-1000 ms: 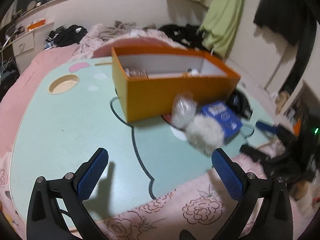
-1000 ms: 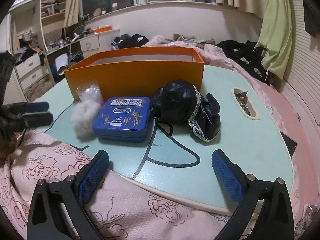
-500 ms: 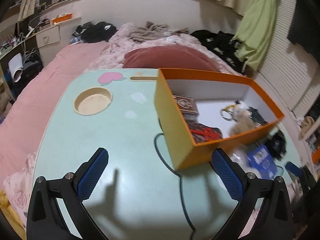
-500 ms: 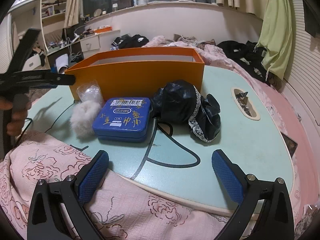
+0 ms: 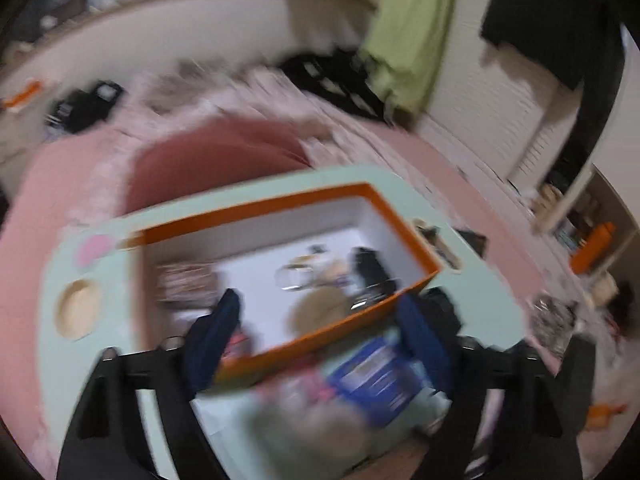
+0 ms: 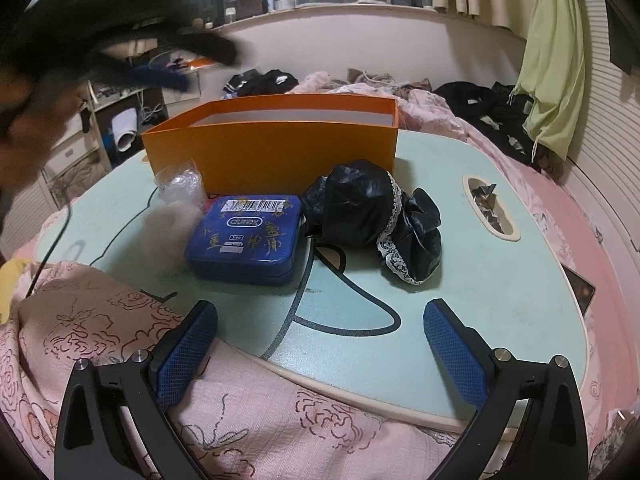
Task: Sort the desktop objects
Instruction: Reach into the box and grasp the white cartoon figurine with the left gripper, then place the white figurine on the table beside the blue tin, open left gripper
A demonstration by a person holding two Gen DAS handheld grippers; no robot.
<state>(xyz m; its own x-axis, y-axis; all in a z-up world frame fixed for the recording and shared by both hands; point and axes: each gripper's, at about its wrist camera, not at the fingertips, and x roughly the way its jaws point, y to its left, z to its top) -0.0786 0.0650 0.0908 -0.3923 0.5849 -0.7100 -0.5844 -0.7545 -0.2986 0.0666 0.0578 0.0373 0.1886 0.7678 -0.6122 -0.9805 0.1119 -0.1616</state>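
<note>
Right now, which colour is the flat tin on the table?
Blue tin, gold writing; clearest in the right wrist view.

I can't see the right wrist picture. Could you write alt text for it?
An open right gripper with blue-padded fingers hovers over a pink floral blanket at the near edge of a mint-green table. On the table sit a blue tin, a black lace-trimmed bundle, a grey fluffy ball and an orange box.
</note>
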